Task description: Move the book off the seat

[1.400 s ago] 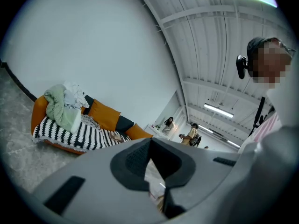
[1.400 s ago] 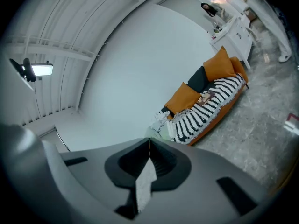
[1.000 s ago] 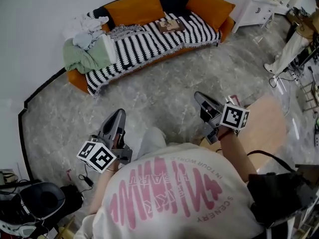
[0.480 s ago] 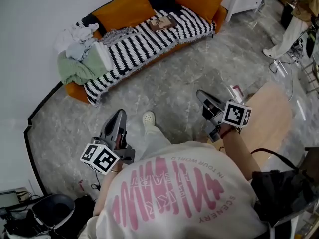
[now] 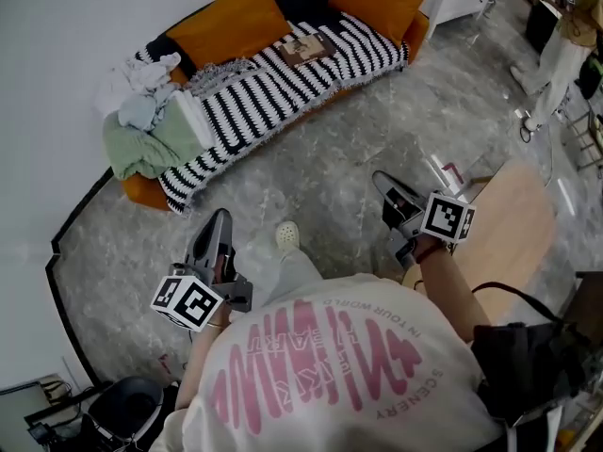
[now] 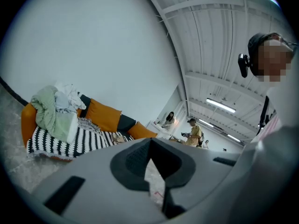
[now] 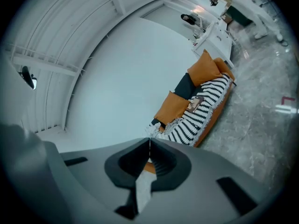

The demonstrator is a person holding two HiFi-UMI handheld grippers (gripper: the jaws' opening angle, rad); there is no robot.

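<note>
Then: approach step, seemingly. Book [image 5: 303, 49] lay on sofa [image 5: 226, 28], well apart; your left gripper [image 5: 221, 218] and right gripper [image 5: 382, 180] were clenched, empty. Next, likely: close in, open jaws.

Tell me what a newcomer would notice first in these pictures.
The orange sofa at the top of the head view stands out, draped in a black-and-white striped blanket. The book lies on its seat and a heap of clothes sits at its left end. Nearer, over the grey marbled floor, the left hand-held gripper and right hand-held gripper are both shut and empty.
</note>
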